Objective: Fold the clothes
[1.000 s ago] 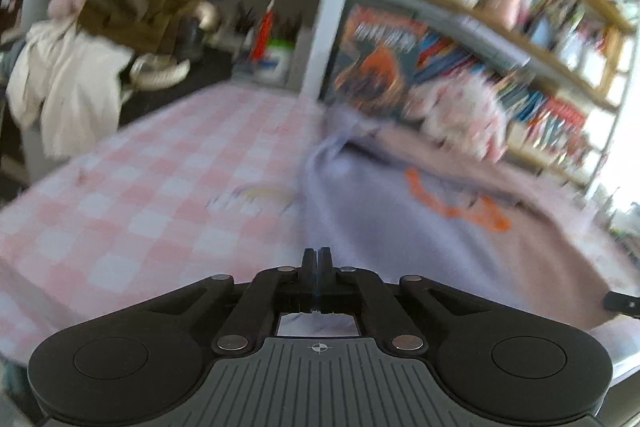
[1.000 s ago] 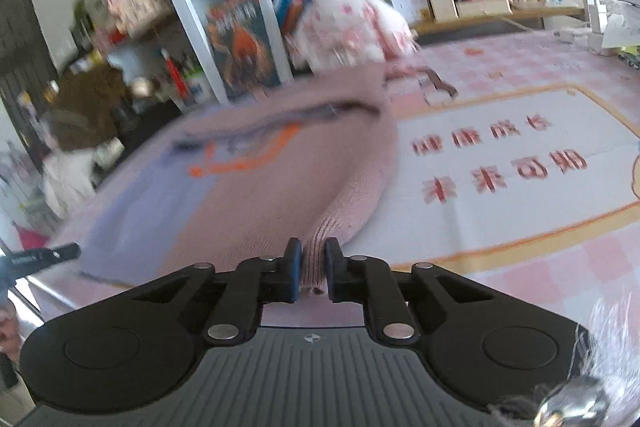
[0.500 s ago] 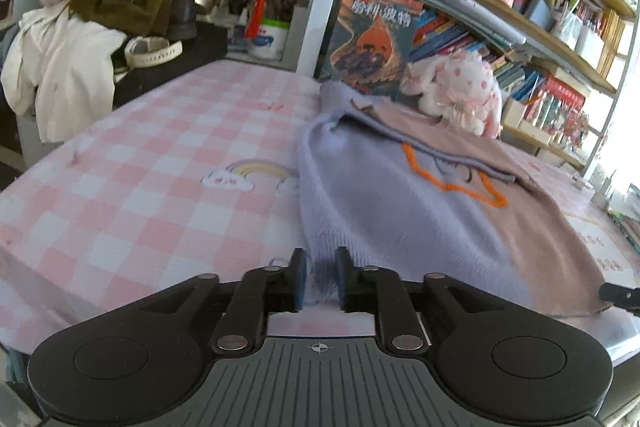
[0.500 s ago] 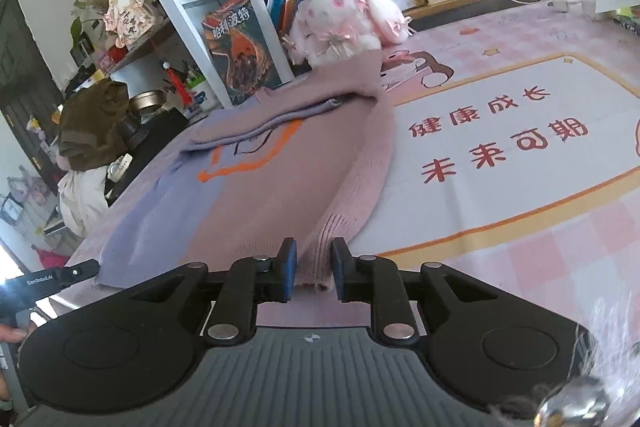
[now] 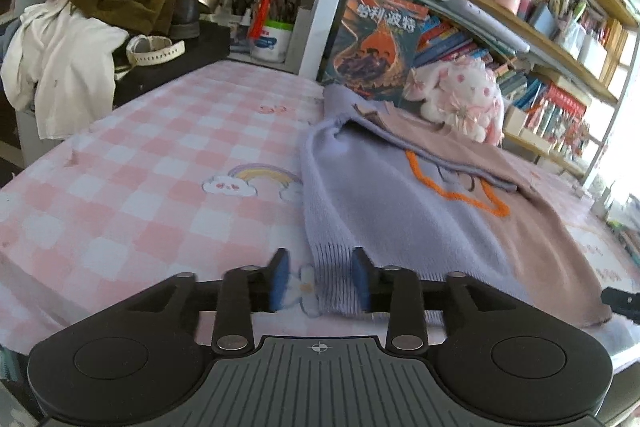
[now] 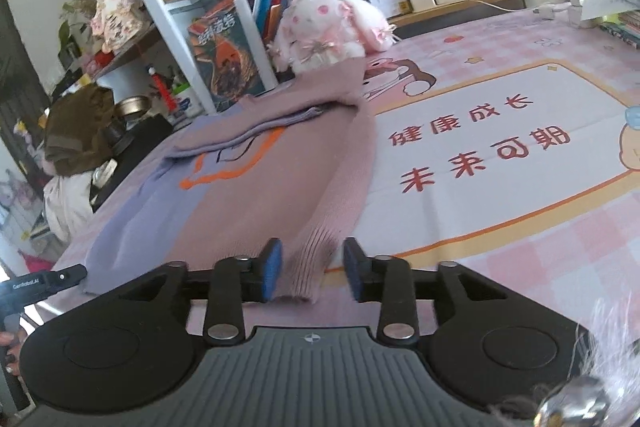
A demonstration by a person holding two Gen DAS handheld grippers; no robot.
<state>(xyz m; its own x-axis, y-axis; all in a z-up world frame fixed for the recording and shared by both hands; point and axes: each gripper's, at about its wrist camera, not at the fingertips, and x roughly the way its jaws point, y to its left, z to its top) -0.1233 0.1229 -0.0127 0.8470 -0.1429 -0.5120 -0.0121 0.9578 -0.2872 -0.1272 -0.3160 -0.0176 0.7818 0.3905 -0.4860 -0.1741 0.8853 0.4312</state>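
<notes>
A knit sweater, lilac on one half and dusty pink on the other with an orange outline, lies flat on the pink checked table cover. Both sleeves are folded along its sides. My left gripper is opening; the lilac sleeve's ribbed cuff lies between its jaws, touching the right pad only. In the right wrist view the sweater reaches toward me. My right gripper is opening too, with the pink cuff loose between its pads.
Shelves of books and a pink plush rabbit stand behind the sweater. Piled brown and white clothes sit at the far left. A printed mat with red characters covers the table on the right. The other gripper's tip shows at the left edge.
Both grippers went from shut on the sleeve cuffs to jaws spread apart. The cuffs now lie slack on the table. The sweater has settled flat and the views are sharper.
</notes>
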